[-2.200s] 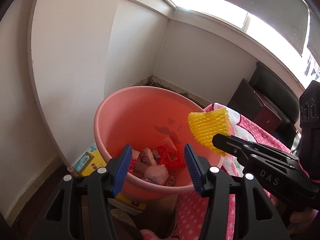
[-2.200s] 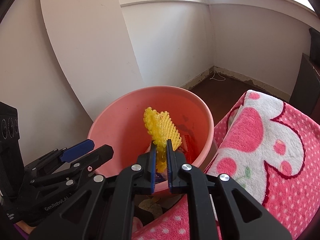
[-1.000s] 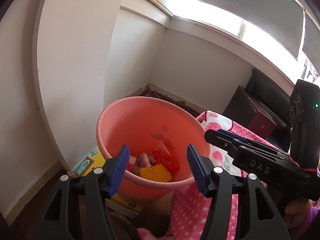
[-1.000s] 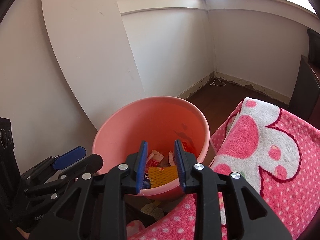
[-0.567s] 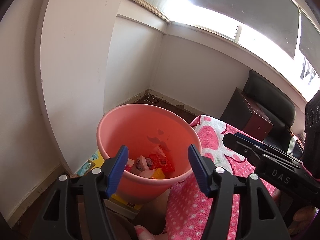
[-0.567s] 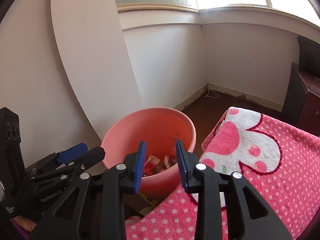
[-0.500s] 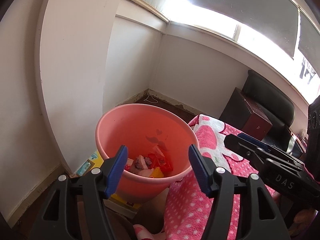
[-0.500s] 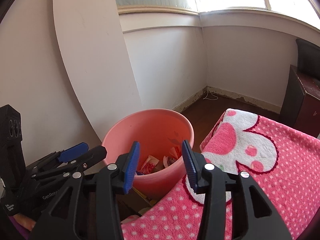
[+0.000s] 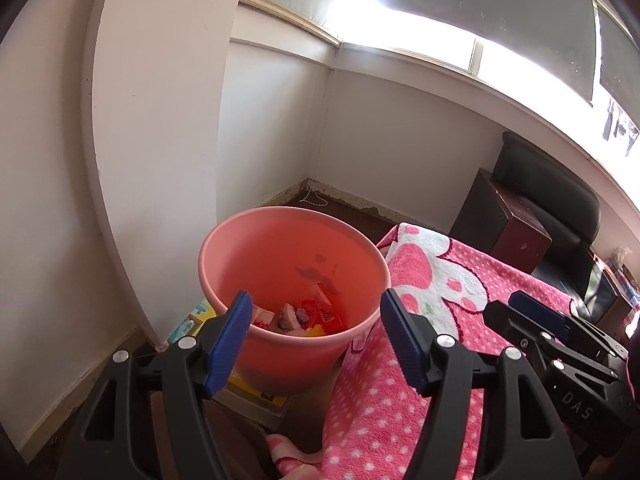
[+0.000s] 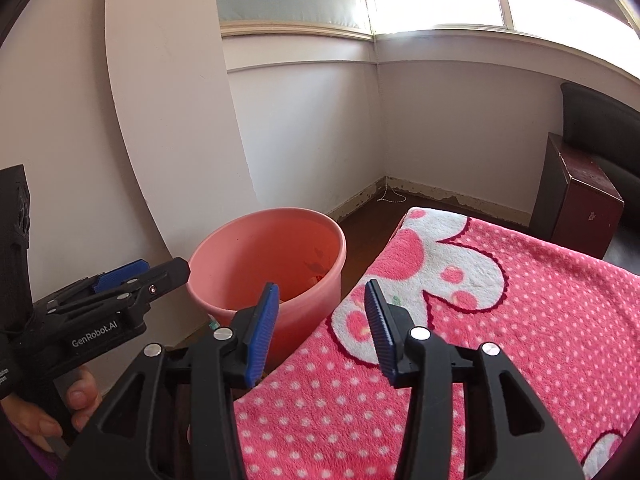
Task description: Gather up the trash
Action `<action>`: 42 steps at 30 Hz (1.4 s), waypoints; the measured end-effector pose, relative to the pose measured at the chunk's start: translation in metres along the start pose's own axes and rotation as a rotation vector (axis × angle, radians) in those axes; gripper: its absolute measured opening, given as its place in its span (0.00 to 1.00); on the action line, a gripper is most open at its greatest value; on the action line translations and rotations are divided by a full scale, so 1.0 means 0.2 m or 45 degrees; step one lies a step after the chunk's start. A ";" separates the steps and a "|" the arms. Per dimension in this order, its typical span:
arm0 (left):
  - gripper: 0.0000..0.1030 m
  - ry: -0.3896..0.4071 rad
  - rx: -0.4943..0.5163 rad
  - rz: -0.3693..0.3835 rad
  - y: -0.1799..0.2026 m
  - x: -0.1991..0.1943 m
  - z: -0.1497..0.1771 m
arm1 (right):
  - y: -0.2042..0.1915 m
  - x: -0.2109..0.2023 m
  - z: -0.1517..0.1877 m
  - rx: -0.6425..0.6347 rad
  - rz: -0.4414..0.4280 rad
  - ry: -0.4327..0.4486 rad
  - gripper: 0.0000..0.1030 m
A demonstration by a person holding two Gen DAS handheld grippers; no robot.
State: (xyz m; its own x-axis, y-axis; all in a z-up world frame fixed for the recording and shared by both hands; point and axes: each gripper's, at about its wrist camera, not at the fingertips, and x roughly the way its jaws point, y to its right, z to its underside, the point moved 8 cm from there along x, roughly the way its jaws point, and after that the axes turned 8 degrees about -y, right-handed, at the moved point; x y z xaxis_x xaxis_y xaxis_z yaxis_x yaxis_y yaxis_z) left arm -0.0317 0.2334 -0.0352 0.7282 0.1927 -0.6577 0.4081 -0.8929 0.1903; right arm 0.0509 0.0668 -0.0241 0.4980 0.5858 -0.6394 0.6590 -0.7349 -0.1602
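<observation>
A pink plastic bucket [image 9: 248,256] stands on the floor in the room's corner, beside a pink polka-dot blanket [image 9: 452,292]. Inside it lie wrappers [image 9: 320,312] and a yellow foam net [image 9: 314,332], partly hidden by the near rim. My left gripper [image 9: 316,332] is open and empty, held above and short of the bucket. My right gripper [image 10: 320,320] is open and empty, over the blanket's edge [image 10: 500,320] to the right of the bucket [image 10: 224,256]. Each gripper shows in the other's view.
White walls and a curved white panel [image 9: 160,120] stand close behind the bucket. A colourful box [image 9: 192,320] lies under the bucket's left side. A dark red cabinet [image 10: 580,208] and a black chair [image 9: 552,200] stand at the back right.
The right gripper let the yellow foam net fall into the bucket and opened wider. Both grippers drew back and up from the bucket, the right one over the blanket.
</observation>
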 end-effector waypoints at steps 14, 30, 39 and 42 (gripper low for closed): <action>0.63 0.042 0.039 -0.015 0.09 -0.07 0.01 | 0.02 -0.08 0.04 0.010 0.016 0.029 0.44; 0.63 0.067 0.063 -0.011 0.11 -0.11 0.01 | -0.02 -0.13 0.06 -0.049 0.053 0.057 0.44; 0.63 0.069 0.073 -0.006 0.12 -0.12 0.02 | -0.02 -0.13 0.08 -0.054 0.054 0.048 0.44; 0.63 0.067 0.068 -0.008 0.12 -0.12 0.02 | -0.02 -0.14 0.09 -0.055 0.054 0.047 0.44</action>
State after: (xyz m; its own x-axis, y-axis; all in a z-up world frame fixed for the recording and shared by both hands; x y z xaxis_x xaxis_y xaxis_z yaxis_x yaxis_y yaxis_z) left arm -0.0413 0.2054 -0.0181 0.7544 0.2179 -0.6192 0.3836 -0.9118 0.1464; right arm 0.0246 0.0473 -0.0196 0.5461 0.5671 -0.6166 0.6599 -0.7446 -0.1004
